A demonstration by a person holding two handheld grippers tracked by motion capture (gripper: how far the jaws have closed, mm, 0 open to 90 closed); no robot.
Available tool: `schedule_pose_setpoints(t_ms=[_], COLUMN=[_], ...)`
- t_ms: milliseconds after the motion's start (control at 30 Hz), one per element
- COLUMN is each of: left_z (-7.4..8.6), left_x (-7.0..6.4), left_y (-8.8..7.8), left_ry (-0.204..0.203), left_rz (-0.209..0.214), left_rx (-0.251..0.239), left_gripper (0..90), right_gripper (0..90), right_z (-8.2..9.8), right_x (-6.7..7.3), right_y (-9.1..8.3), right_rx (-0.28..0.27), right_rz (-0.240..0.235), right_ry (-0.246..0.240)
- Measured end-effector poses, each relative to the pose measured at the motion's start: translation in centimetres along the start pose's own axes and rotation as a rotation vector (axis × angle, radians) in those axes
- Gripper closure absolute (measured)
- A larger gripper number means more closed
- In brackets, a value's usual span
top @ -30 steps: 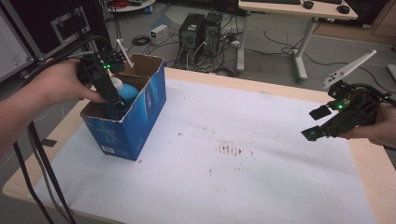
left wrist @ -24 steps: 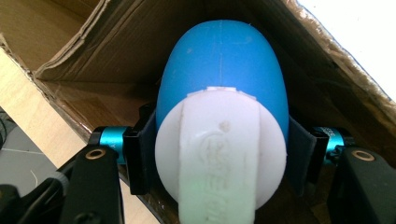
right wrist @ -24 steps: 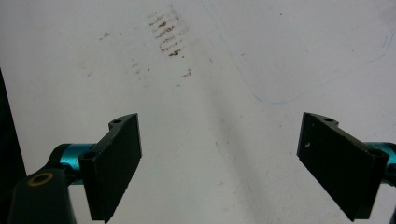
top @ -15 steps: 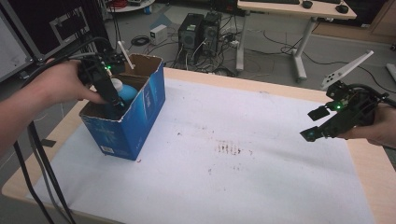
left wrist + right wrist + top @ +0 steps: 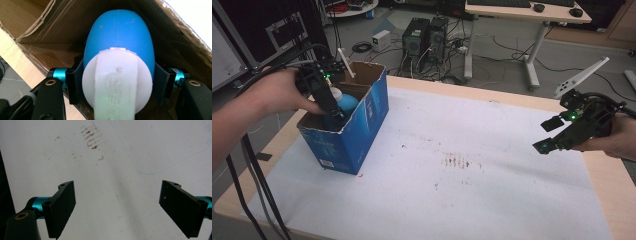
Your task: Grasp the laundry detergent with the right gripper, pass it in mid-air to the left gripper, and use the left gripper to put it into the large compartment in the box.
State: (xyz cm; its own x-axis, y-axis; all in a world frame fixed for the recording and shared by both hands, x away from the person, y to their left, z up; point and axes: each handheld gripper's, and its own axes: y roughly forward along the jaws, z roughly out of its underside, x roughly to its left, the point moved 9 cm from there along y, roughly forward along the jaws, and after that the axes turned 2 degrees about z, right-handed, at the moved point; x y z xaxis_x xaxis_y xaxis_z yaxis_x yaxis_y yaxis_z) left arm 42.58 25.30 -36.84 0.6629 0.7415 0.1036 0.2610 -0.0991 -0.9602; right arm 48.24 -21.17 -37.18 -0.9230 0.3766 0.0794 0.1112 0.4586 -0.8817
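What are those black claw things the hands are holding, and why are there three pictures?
They are grippers, hand-held pinchers. One camera looks down from above; one rides on each gripper. The left gripper reaches into a blue cardboard box and pinches a blue bottle with a white cap. The right gripper hangs open above the table, holding nothing. The table has a white sheet with some brown smudges.

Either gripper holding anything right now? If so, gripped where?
The left gripper clamps a blue bottle by its sides just behind the white cap, inside the cardboard box. The right gripper is open over the table, holding nothing.
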Motion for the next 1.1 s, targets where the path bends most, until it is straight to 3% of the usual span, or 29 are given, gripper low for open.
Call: schedule_pose_setpoints(t_ms=[633,833,1100], left_z=[0.0,0.0,-0.1], left_x=[0.0,0.0,0.0], left_y=[0.0,0.0,-2.2], left_ry=[0.005,-0.007,0.021], left_rz=[-0.009,-0.015,-0.056], left_rx=[0.025,0.029,0.028], left_gripper=[37.6,30.3,20.2], right_gripper=[13.4,13.4,13.4], right_z=[0.1,0.1,0.3], right_x=[0.0,0.1,0.5], right_y=[0.0,-0.1,-0.5], right_rx=[0.000,-0.001,-0.002], right_rz=[0.001,0.002,0.010], right_ry=[-0.004,-0.005,-0.012])
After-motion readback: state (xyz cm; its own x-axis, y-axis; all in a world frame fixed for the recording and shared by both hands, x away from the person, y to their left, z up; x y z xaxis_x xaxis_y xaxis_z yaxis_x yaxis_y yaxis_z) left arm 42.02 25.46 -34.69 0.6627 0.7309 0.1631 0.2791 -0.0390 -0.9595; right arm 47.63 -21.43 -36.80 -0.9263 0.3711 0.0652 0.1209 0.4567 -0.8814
